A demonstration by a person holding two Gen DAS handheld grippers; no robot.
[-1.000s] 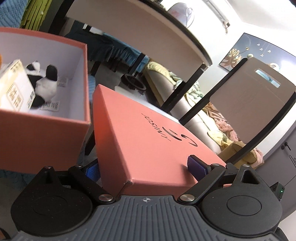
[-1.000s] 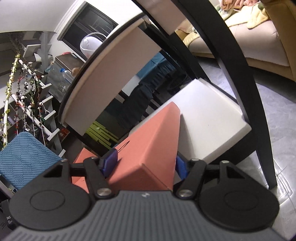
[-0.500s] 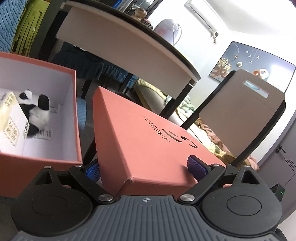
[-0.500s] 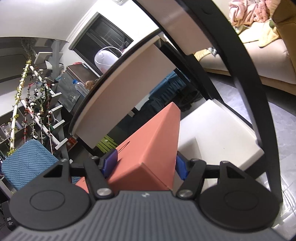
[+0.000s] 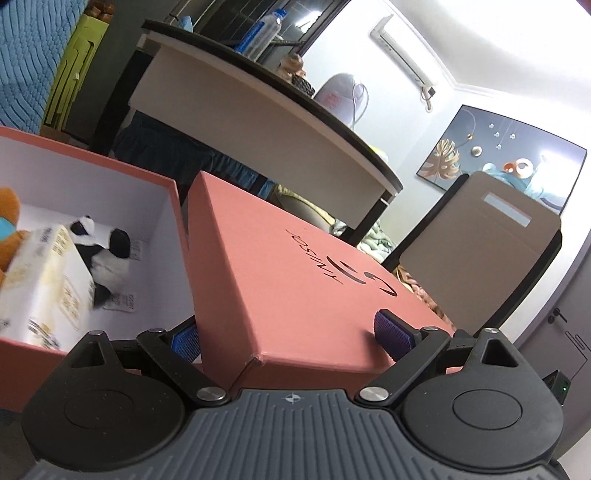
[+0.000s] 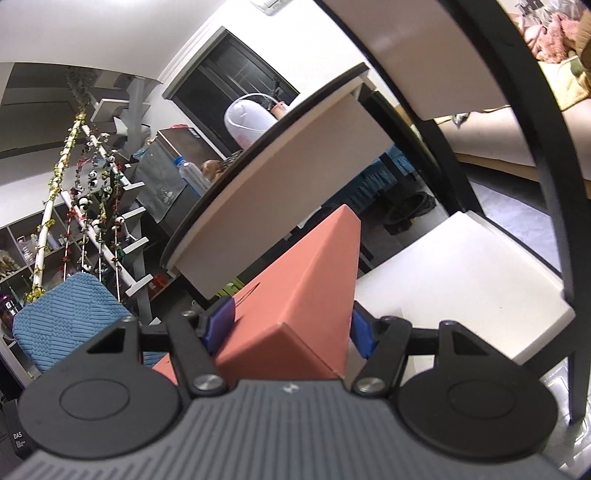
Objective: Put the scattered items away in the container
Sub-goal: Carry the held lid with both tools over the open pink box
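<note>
A salmon-pink box lid (image 5: 295,280) with a dark logo is held in the air between both grippers. My left gripper (image 5: 288,332) is shut on one corner of it, blue pads pressing top and underside. My right gripper (image 6: 291,325) is shut on another corner of the same lid (image 6: 306,288). To the left in the left wrist view stands the open salmon-pink box (image 5: 173,206) with white inside walls. It holds a panda plush (image 5: 99,254), a white printed carton (image 5: 48,280) and an orange plush (image 5: 9,221) at the frame's edge.
A round-edged table (image 5: 258,122) with a water bottle (image 5: 262,33) and a white appliance (image 5: 341,96) rises behind. A black-framed chair (image 5: 480,243) stands to the right; its white seat (image 6: 461,273) lies under the lid. A blue cushion (image 6: 66,314) sits at left.
Both grippers have lifted the lid higher and tipped upward; the open box now lies lower in the left wrist view, showing more of its inside and the orange plush.
</note>
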